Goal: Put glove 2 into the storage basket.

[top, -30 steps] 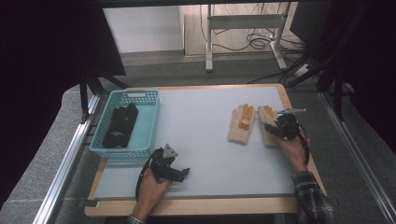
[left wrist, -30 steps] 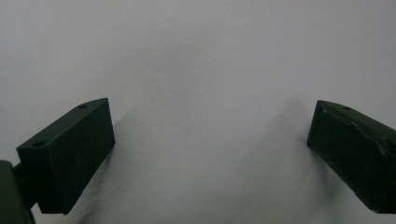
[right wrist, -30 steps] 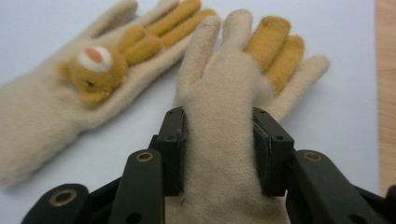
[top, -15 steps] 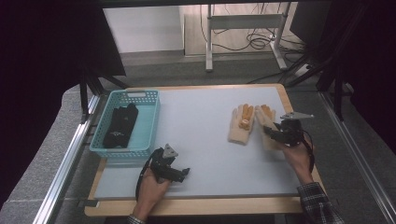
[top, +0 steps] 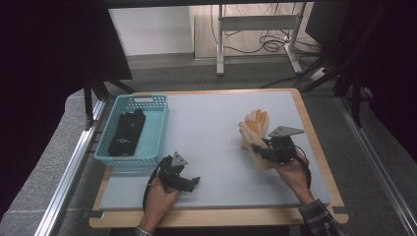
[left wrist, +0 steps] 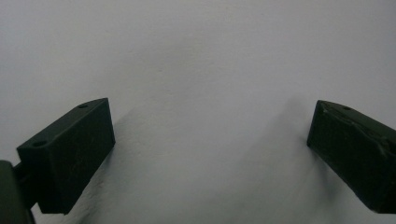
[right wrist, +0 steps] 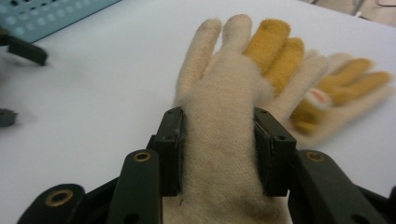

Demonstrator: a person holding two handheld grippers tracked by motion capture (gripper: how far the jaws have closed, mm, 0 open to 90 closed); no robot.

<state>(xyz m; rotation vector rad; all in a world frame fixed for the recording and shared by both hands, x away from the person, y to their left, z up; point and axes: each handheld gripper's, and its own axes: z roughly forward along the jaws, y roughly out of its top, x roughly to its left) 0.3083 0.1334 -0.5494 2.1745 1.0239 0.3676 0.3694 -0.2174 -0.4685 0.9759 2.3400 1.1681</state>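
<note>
2 knit gloves sit right of centre in the high view. The right gripper is clamped on the cream glove at its cuff; its limp fingers could drag the second glove beyond. The left gripper, jaws apart, rests low left.

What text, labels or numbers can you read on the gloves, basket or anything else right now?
None can be read.
Glove held in the right claw: plain knit, no print.
Second glove: a small reddish patch, too blurred to read.
Basket and the black item in it: no legible marking.
</note>
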